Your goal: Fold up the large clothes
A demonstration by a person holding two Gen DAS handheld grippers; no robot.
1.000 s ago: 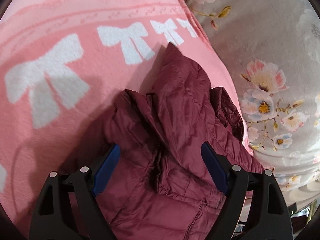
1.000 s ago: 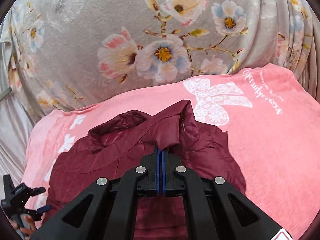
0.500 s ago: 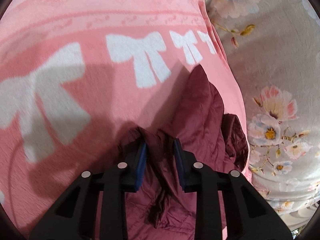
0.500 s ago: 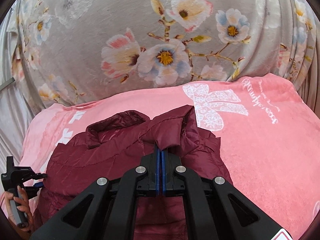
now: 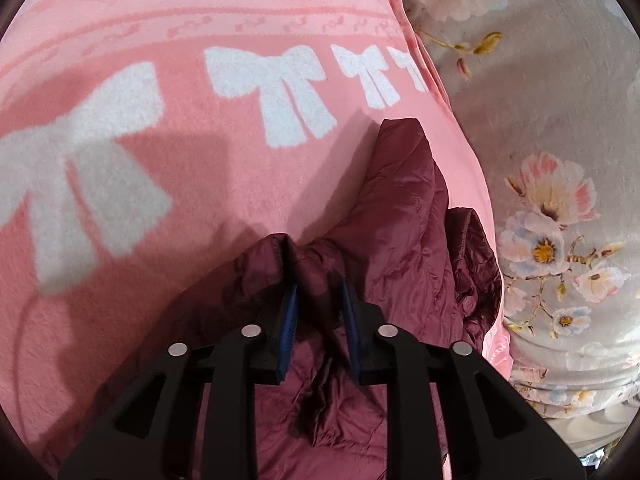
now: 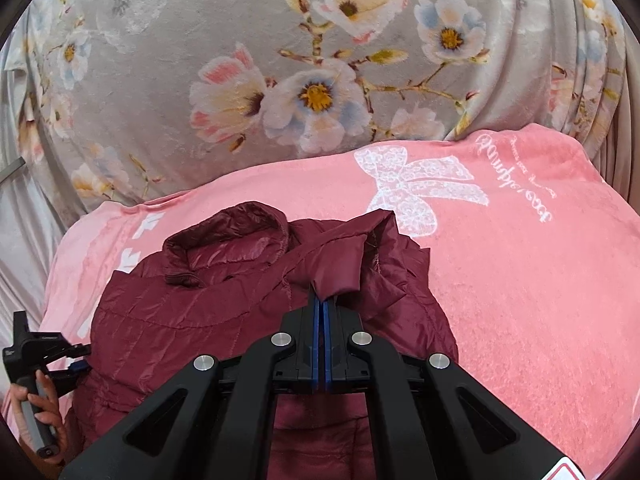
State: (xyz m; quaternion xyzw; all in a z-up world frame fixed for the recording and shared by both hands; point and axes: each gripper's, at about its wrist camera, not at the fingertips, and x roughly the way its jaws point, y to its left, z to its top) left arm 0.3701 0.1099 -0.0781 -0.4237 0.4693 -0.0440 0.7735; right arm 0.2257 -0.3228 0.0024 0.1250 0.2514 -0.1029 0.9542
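Now the dark red puffy jacket (image 6: 248, 320) lies on the pink blanket (image 6: 520, 280), and both grippers have hold of it. From the collar (image 6: 228, 240), the jacket's long way runs back toward the person, so the collar is its far end.

The right gripper (image 6: 322, 304) is squeezed tight on a fold of cloth just to the right of the collar, by the right shoulder. That bit of cloth pokes up over its tips.

The left gripper (image 5: 318, 296) has just been closing. Its jaws stand narrow with a bunch of jacket between the blue pads (image 5: 288, 320). It bites the left side edge, nearer the person than the collar. In the right wrist view, a hand (image 6: 38, 412) holds it down by that side.

I think the next move is to fold. The left gripper is the one at the side edge, so it would carry its side across, toward the right gripper.
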